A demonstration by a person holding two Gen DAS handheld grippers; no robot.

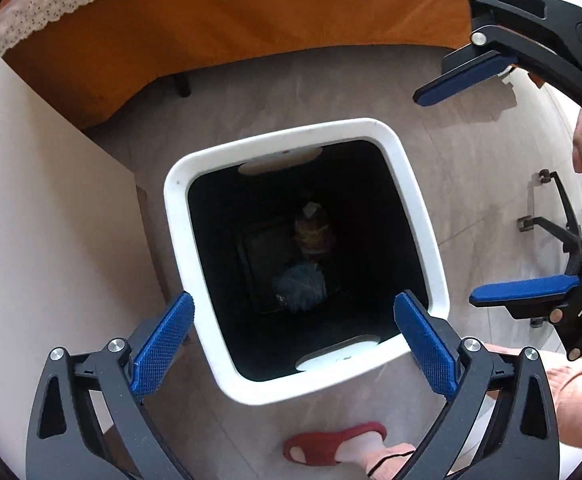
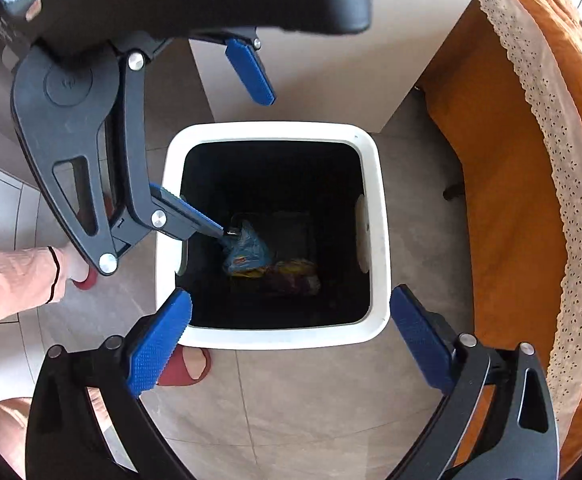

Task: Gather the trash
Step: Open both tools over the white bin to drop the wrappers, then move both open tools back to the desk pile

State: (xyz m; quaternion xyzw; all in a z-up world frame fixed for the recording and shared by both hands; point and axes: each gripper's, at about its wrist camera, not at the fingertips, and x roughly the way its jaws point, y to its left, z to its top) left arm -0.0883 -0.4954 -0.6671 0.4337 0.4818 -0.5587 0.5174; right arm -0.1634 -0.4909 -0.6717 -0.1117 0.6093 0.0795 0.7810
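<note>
A white trash bin (image 1: pixel 275 144) (image 2: pixel 283 338) with a black inside stands on the tiled floor, and both views look straight down into it. At its bottom lie a crumpled blue wrapper (image 1: pixel 301 286) (image 2: pixel 247 250) and a yellow-purple wrapper (image 1: pixel 315 232) (image 2: pixel 291 276). My left gripper (image 1: pixel 294 300) (image 2: pixel 243 167) hangs over the bin's mouth, jaws wide apart and empty. My right gripper (image 2: pixel 291 294) (image 1: pixel 445 200) hovers over the other side, also wide open with nothing between its blue pads (image 2: pixel 159 344). Neither gripper touches the trash.
A bed with an orange cover and white lace trim (image 1: pixel 251 32) (image 2: pixel 511 160) stands close to the bin. A white cabinet (image 1: pixel 51 220) (image 2: pixel 331 60) flanks it. The person's feet in red slippers (image 1: pixel 331 440) (image 2: pixel 187 364) stand beside the bin. A chair's caster base (image 1: pixel 559 224) is nearby.
</note>
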